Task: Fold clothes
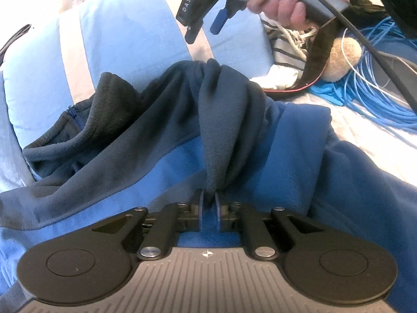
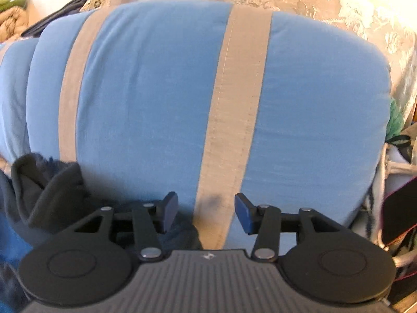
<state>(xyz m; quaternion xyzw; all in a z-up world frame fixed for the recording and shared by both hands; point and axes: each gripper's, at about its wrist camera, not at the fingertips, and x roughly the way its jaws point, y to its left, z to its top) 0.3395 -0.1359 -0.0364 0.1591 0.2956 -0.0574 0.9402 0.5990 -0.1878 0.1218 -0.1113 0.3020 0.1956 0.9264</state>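
Nearest, the left gripper (image 1: pixel 209 200) is pinched almost closed on a dark fold of the blue fleece (image 1: pixel 299 140), which lies spread on the bed in front of the pillow (image 1: pixel 130 39). Farther off, a hand (image 1: pixel 281 2) holds the right gripper (image 2: pixel 206 210) above the fleece, its jaws wide apart and empty, facing the striped pillow. Blue cable (image 1: pixel 378 78) lies far right.

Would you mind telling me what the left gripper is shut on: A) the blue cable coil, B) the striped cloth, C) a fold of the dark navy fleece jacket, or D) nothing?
C: the left gripper pinches a raised fold of the dark navy fleece jacket.
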